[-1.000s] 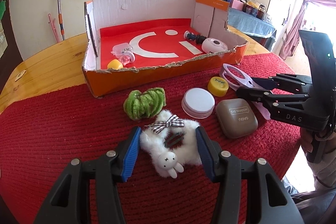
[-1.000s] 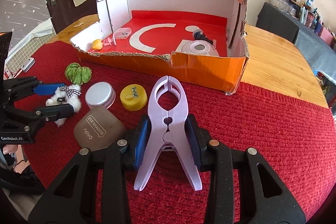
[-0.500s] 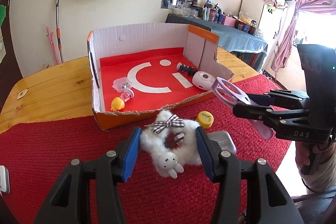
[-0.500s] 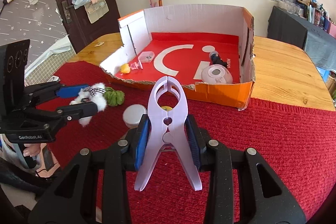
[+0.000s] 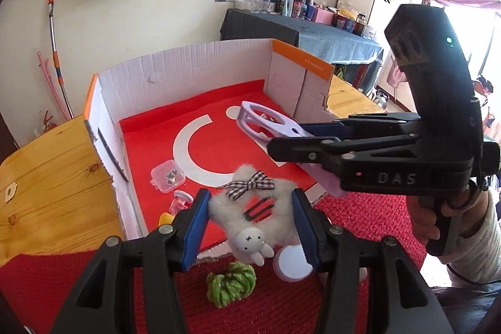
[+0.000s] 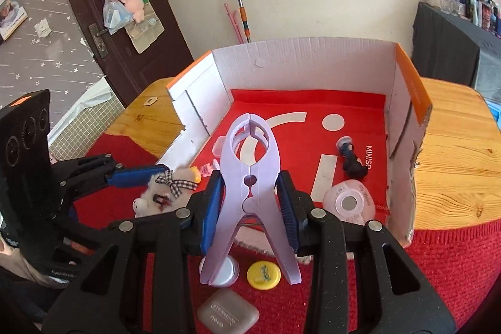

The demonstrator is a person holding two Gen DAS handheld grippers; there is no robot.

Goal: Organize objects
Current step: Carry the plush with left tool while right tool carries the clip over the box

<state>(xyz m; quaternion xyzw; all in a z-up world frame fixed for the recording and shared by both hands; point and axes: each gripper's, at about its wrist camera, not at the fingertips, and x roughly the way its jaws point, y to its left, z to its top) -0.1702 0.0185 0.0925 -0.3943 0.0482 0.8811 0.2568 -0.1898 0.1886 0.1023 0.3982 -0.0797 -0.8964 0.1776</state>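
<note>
My left gripper [image 5: 249, 224] is shut on a white plush bunny clip [image 5: 250, 205] with a checked bow, held in the air over the near edge of the cardboard box [image 5: 188, 68]. My right gripper [image 6: 250, 205] is shut on a large lilac plastic clamp [image 6: 250, 165], held above the box's red floor [image 6: 313, 121]. The clamp also shows in the left wrist view [image 5: 266, 121], and the bunny in the right wrist view [image 6: 166, 190].
In the box lie a small clear case [image 5: 167, 176], a yellow piece [image 5: 165, 219], a black item [image 6: 352, 158] and a round white device [image 6: 349, 204]. On the red mat [image 6: 454, 255] lie a green scrunchie [image 5: 230, 284], white tin [image 5: 291, 266], yellow cap [image 6: 263, 270] and brown eyeshadow case [image 6: 227, 315].
Both grippers have risen from the mat and moved forward over the box, carrying the bunny and the clamp. The objects on the mat have not moved.
</note>
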